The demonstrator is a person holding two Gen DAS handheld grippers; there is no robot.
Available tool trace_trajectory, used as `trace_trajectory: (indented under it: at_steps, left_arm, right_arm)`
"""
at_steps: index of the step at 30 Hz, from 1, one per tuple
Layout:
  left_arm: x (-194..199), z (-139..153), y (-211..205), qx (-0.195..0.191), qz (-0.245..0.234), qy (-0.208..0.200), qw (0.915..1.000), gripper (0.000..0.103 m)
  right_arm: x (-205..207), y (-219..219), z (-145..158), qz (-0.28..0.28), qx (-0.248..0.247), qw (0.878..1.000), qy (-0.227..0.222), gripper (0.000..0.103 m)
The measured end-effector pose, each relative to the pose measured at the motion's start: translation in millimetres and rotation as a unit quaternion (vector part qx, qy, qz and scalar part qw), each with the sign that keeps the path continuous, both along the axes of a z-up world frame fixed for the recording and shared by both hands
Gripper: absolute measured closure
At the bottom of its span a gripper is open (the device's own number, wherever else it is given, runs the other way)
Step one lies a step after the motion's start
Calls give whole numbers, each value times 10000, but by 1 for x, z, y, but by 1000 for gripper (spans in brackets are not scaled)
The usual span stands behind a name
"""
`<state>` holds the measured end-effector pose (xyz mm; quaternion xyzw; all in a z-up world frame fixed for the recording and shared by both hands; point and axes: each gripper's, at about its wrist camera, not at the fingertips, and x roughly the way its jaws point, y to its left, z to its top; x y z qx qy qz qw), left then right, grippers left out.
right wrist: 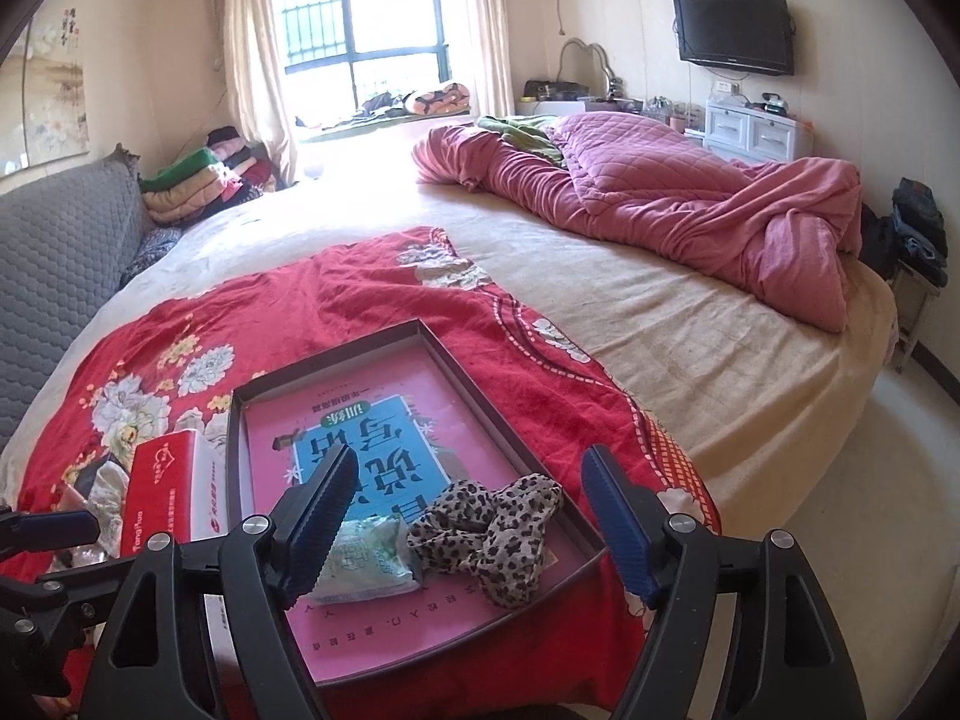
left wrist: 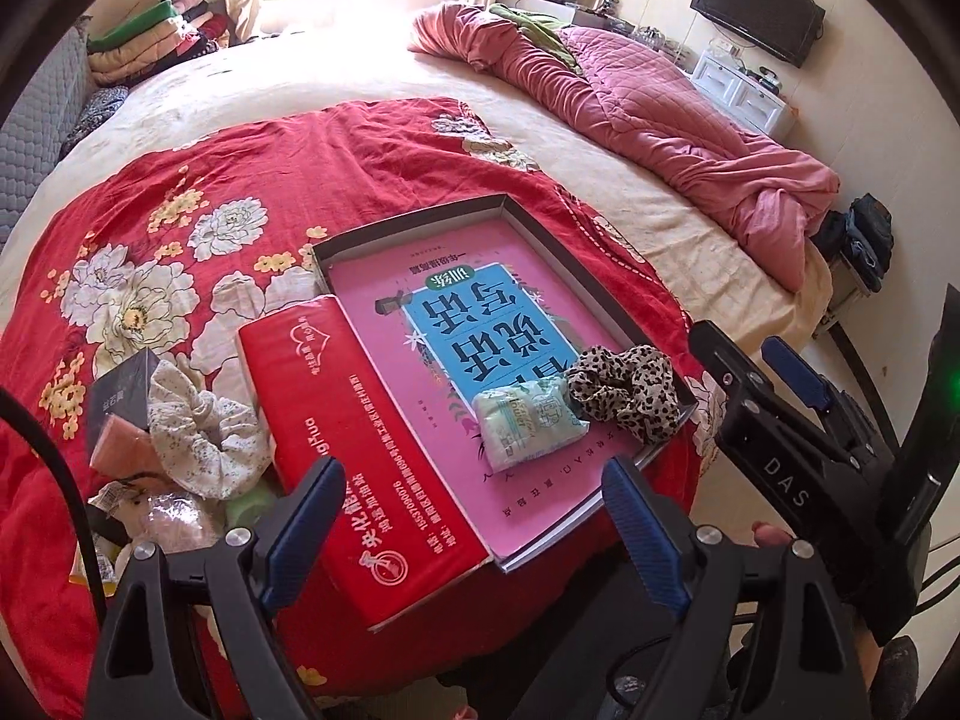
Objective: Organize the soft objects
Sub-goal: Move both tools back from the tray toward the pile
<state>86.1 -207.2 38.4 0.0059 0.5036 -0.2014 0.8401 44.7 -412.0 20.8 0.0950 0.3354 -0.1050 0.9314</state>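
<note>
A shallow dark tray (left wrist: 414,213) with a pink printed bottom lies on a red floral cloth (left wrist: 180,192). In its near corner rest a leopard-print scrunchie (left wrist: 624,390) and a pale green tissue pack (left wrist: 528,420), touching each other. My right gripper (right wrist: 468,534) hangs open above them, holding nothing; the scrunchie (right wrist: 492,528) and the pack (right wrist: 366,558) lie below, between its fingers. My left gripper (left wrist: 474,534) is open and empty over a red tissue box (left wrist: 360,432) beside the tray. A white floral scrunchie (left wrist: 198,432) lies left of that box.
Left of the floral scrunchie sit a small dark box (left wrist: 117,402), a pink item (left wrist: 120,444) and crumpled wrappers (left wrist: 168,516). A bunched pink quilt (left wrist: 660,120) fills the bed's far right. Folded clothes (left wrist: 156,30) are stacked by the grey headboard (left wrist: 36,138).
</note>
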Motion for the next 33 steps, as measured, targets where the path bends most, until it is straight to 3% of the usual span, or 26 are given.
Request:
trace_trajectory:
  at_steps: [19,33]
  left_arm:
    - [-24,17,95,-147,583,-198,9980,16]
    - [-25,19,185,-141,1420,-149,9897,16]
  right_arm:
    - [-14,79,43,923,-69,9954,-257,24]
    - [-21,134,52,1629,-178,9861,-268,24]
